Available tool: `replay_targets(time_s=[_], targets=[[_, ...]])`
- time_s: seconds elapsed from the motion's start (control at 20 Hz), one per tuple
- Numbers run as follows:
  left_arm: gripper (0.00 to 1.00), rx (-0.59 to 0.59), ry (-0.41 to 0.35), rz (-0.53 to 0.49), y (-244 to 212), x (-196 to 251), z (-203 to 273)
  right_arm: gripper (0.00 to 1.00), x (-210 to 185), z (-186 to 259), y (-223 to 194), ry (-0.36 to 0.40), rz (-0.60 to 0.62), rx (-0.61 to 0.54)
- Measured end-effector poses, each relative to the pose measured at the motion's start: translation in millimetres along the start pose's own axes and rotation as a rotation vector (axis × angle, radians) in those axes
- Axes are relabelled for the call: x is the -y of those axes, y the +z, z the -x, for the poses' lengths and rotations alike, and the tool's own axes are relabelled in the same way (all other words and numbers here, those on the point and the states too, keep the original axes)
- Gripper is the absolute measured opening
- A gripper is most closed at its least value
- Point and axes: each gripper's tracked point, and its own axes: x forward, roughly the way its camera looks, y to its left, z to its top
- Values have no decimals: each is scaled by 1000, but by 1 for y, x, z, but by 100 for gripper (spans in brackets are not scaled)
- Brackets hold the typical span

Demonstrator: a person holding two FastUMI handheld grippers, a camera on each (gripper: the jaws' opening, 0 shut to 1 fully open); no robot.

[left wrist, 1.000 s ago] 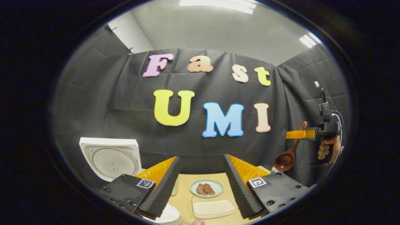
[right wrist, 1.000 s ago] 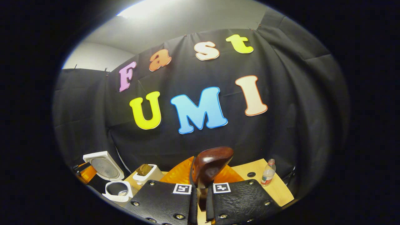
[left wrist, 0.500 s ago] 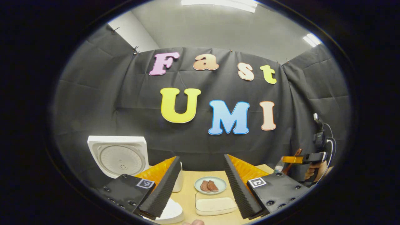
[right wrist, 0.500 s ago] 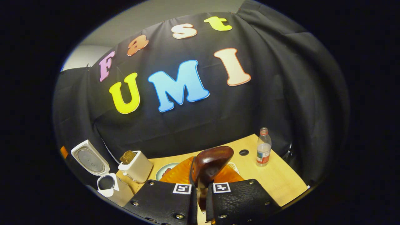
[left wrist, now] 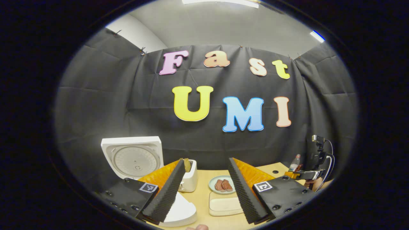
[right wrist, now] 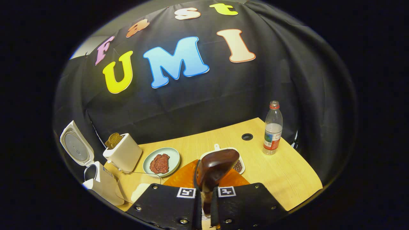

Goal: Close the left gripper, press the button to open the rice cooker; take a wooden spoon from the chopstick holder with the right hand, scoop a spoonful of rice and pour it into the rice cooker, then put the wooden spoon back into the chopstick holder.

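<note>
Rice cooker stands at the worktop's left edge, lid swung upright, dark pot open; contents not discernible. Toaster just beside it holds one brown slice. Green plate carries reddish meat pieces; a white rectangular dish in front of it holds a pale layer, probably rice. A small handled white dish holding dark bits sits half hidden behind the spoon. Bottle stands upright near the far right corner. Since a second ago the right gripper has dropped from high to worktop level, and its view has tipped down toward the worktop. It is clamped narrow on the wooden spoon, bowl pointing forward above the fingers. Left gripper spread wide, holding nothing, above the worktop.
</note>
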Motion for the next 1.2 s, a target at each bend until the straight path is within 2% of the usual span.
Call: replay_targets(time_s=[0.4, 0.55, 0.65, 0.75, 0.8, 0.9, 0.95, 1.2], targets=[[94, -21, 28, -9, -5, -9, 3, 12, -1, -21, -37, -27, 29, -51], [93, -7, 16, 9, -4, -2, -4, 21, 10, -13, -39, -47, 60, -67], [90, -3, 8, 24, -4, 3, -10, 36, 15, 1, -30, -65, 77, -62], [96, 4, 0, 30, -3, 11, -11, 78, 22, 11, -14, -83, 89, -32], [93, 8, -3, 28, -4, 15, -10, 99, 22, 18, -8, -82, 93, -16], [96, 14, -10, 22, -2, 21, -10, 99, 17, 33, 14, -65, 98, 20], [93, 19, -14, 21, 0, 24, -11, 99, 15, 42, 29, -60, 107, 52], [94, 19, -3, 44, 9, 21, -15, 99, -15, 87, 103, 9, 170, 201]])
